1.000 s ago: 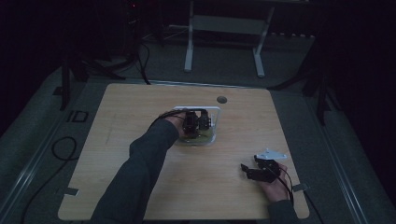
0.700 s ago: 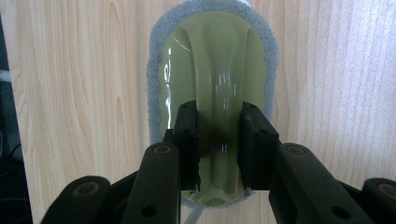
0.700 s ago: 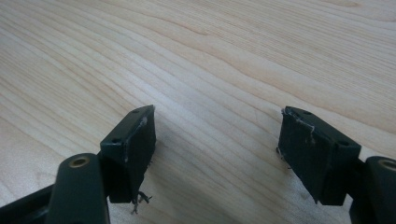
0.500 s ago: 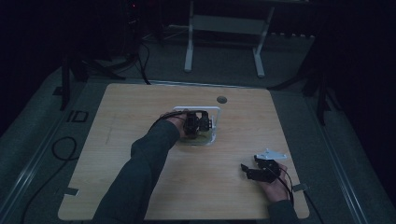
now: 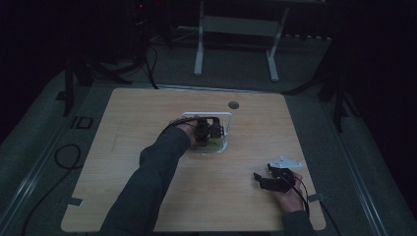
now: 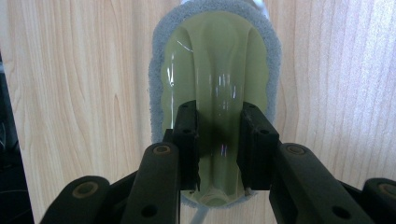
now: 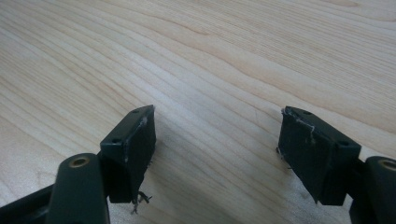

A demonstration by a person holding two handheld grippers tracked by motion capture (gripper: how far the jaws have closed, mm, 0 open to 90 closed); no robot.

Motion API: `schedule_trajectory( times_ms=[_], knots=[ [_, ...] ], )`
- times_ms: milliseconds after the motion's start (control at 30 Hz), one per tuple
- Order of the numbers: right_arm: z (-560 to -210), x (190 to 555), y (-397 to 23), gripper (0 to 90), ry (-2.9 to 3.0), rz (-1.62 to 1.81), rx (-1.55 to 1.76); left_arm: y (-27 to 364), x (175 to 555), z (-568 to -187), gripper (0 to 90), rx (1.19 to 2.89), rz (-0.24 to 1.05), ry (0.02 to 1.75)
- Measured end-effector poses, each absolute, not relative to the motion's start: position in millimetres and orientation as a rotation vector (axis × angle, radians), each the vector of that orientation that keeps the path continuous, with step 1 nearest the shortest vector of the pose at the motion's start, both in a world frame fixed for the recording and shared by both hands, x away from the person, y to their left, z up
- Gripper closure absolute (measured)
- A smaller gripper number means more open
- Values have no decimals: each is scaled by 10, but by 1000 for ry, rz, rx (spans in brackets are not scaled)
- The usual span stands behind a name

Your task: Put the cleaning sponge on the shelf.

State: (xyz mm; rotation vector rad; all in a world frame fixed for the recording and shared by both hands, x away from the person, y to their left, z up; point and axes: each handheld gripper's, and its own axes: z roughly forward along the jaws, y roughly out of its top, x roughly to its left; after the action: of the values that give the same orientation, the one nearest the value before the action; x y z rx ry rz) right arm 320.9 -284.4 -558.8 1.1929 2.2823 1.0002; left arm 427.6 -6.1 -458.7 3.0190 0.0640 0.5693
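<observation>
Two grippers are showing over the table (image 5: 137, 118), and little is changing between them. Starting at the left, the left gripper (image 5: 209, 132) is reaching from the person's sleeve toward twelve o'clock, to the middle of the board. It is clamping the scrubber (image 6: 217, 60), a pale green glossy grip on a grey sponge pad that is lying flat on the wood. The pads (image 6: 187, 135) are pressing the narrow waist of that grip from nine and three o'clock. Compared with a second ago, the hand is sitting in nearly the same spot and the jaws are staying just as tight, so the hold looks settled and a lift or scrub stroke seems ready to begin. A white frame (image 5: 227, 118) is edging the scrubber at its twelve-o'clock side. Further right, near the five-o'clock corner, the right gripper (image 5: 263, 178) is resting idle, its jaws standing wide with bare wood between them.
</observation>
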Motion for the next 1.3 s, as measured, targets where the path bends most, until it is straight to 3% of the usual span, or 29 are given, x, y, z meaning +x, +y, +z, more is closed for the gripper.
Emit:
schedule_trajectory(
  times_ms=[500, 800, 1300],
  knots=[
    [-5588, 3209, -2845, 270, 2282, 1000, 1192, -101, 4295, -4596, 713, 3016, 593, 54],
    [-5588, 3208, -2845, 271, 2283, 1000, 1192, -117, 4305, -4631, 706, 3007, 679, 47],
    [-5588, 3205, -2846, 270, 2283, 1001, 1191, -105, 4253, -4572, 600, 2984, 692, 83]
  ],
)
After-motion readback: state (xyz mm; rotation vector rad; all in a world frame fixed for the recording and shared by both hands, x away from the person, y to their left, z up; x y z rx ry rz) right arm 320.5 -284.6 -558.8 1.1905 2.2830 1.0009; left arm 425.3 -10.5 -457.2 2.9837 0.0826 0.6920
